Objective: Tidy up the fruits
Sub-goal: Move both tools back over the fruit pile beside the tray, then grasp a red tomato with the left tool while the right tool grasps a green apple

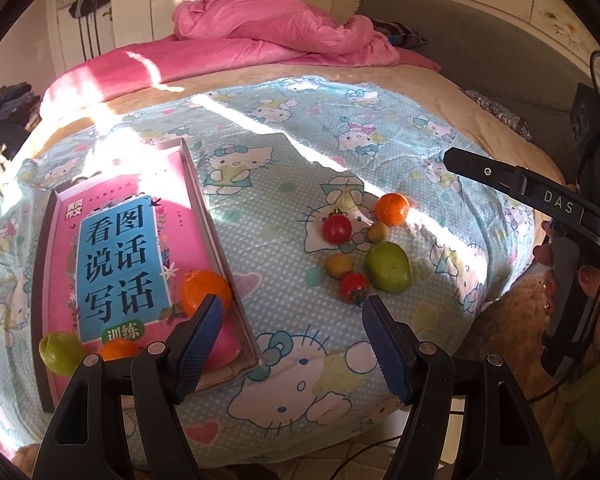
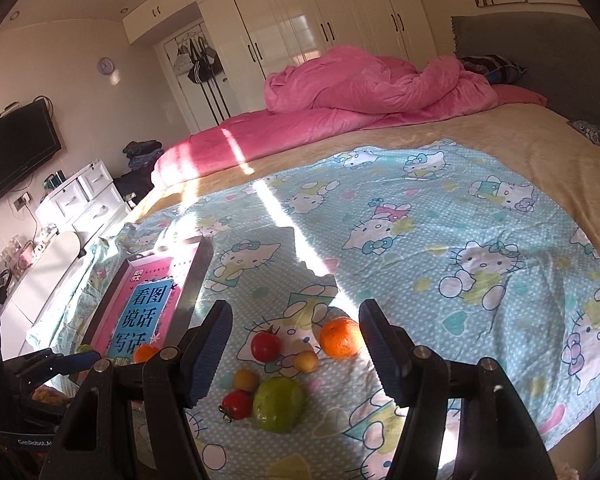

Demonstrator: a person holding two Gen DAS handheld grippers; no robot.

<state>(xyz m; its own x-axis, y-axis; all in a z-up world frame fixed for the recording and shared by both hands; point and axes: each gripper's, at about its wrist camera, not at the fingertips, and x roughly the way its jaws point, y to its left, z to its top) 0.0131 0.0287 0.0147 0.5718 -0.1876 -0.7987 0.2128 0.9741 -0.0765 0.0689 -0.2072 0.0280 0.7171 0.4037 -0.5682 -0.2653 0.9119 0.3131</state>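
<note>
Fruit count on the bed (image 2: pixel 500 148): six loose pieces clustered on the cartoon-cat sheet (image 2: pixel 440 216). Two red tomatoes (image 2: pixel 265 346) (image 2: pixel 237 405), one orange (image 2: pixel 340 338), one big green fruit (image 2: pixel 279 403), two small yellowish fruits (image 2: pixel 306 361) (image 2: pixel 246 380). The lower tomato touches the green fruit; the other pieces lie close together.

Tray (image 1: pixel 204 200) to the left of the cluster, lined with a pink book cover with blue label. In it: two oranges (image 1: pixel 204 290) (image 1: pixel 118 350) and one green fruit (image 1: pixel 60 353), all at the near end. The second orange is partly hidden behind the left gripper's arm.

Left gripper (image 1: pixel 294 322): jaws partly open, nothing between them, hovering over the sheet between the tray's near corner and the cluster. Its left pad overlaps the first orange in the left wrist view.

Right gripper (image 2: pixel 296 338): jaws about half open, empty, framing the loose cluster from above; no pad touches fruit. In the left wrist view it comes in from the right with a hand (image 1: pixel 556 280) on its grip.

Around: crumpled pink duvet (image 2: pixel 380 84) at the far end, white wardrobes (image 2: pixel 320 20), wall TV (image 2: pixel 16 148), white drawers (image 2: pixel 84 196). Bright sun stripe crosses the sheet.
</note>
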